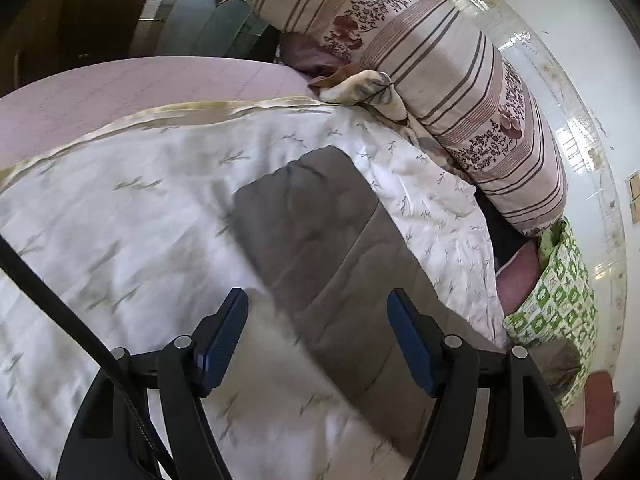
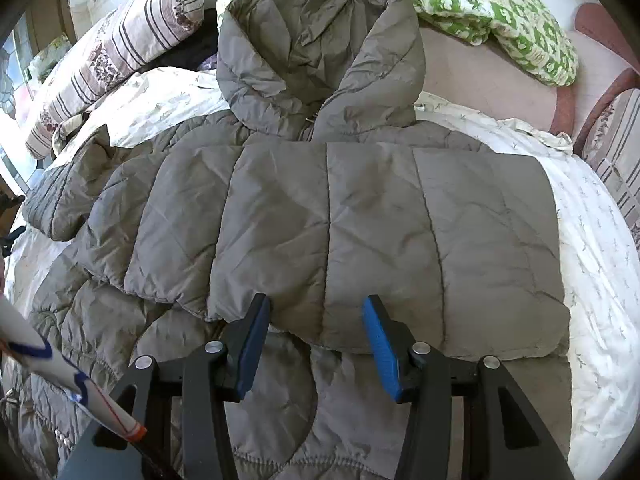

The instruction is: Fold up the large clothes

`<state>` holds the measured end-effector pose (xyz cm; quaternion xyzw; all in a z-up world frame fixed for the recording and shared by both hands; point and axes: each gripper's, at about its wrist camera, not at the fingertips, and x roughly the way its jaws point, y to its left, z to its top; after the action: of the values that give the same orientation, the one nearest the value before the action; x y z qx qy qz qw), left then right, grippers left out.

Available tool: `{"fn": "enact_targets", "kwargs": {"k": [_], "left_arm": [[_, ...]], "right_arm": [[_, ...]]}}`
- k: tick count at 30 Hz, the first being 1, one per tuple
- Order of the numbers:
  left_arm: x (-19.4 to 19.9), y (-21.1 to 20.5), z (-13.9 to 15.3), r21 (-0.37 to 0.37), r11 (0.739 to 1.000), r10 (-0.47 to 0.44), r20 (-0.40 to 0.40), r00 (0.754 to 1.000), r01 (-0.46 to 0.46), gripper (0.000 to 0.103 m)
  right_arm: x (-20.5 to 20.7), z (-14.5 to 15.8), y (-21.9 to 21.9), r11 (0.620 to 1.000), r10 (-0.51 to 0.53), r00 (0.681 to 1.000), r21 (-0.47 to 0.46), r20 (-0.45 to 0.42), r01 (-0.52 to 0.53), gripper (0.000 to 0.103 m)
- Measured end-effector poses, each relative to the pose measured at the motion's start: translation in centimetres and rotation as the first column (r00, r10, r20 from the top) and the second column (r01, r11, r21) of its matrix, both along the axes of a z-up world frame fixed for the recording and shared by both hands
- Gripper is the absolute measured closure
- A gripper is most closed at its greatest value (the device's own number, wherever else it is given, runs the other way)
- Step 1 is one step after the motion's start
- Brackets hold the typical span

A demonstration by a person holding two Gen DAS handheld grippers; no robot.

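A grey quilted hooded jacket (image 2: 320,216) lies on the white patterned bedcover (image 2: 600,280), hood (image 2: 320,48) pointing away. One sleeve is folded across its chest, and the other sleeve (image 2: 68,196) lies out to the left. My right gripper (image 2: 316,312) is open and empty, just above the folded sleeve's near edge. In the left wrist view a grey sleeve (image 1: 320,248) of the jacket lies on the bedcover (image 1: 120,220). My left gripper (image 1: 318,304) is open and empty, hovering over that sleeve.
A striped floral bolster pillow (image 1: 460,92) lies along the bed's edge; it also shows in the right wrist view (image 2: 108,56). A green-and-white patterned quilt (image 2: 500,12) lies behind the hood. A white tube with blue marks (image 2: 60,376) crosses the lower left.
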<state>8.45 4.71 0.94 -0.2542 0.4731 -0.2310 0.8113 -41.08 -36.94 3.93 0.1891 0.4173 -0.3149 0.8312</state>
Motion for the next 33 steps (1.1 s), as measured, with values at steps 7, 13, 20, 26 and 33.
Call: {"fn": "enact_targets", "kwargs": {"k": [7, 13, 20, 26, 33], "left_arm": [[2.1, -0.9, -1.0, 0.012, 0.998, 0.054, 0.024, 0.998, -0.054, 0.067], [0.7, -0.6, 1.3, 0.017, 0.996, 0.082, 0.071, 0.994, -0.084, 0.086], [-4.6, -3.7, 9.4, -0.008, 1.000, -0.022, 0.254, 0.967, 0.025, 0.088], [-10.7, -7.0, 16.2, -0.015, 0.989, -0.126, 0.410, 0.903, 0.145, 0.088], [-18.0, -10.2, 21.8, -0.023, 0.953, -0.247, 0.522, 0.816, 0.303, 0.088]], "right_arm": [[-0.1, 0.3, -0.5, 1.000, -0.005, 1.000, 0.006, 0.030, 0.005, 0.050], [-1.2, 1.2, -1.4, 0.999, -0.047, 0.996, 0.028, 0.074, 0.045, 0.050], [-1.4, 0.1, -3.6, 0.992, -0.108, 0.994, 0.063, 0.028, 0.106, 0.041], [-1.3, 0.1, -3.7, 0.992, -0.091, 0.996, 0.085, 0.009, 0.090, 0.040], [-3.5, 3.1, -3.6, 0.989, -0.138, 0.977, 0.068, 0.165, 0.129, 0.040]]}}
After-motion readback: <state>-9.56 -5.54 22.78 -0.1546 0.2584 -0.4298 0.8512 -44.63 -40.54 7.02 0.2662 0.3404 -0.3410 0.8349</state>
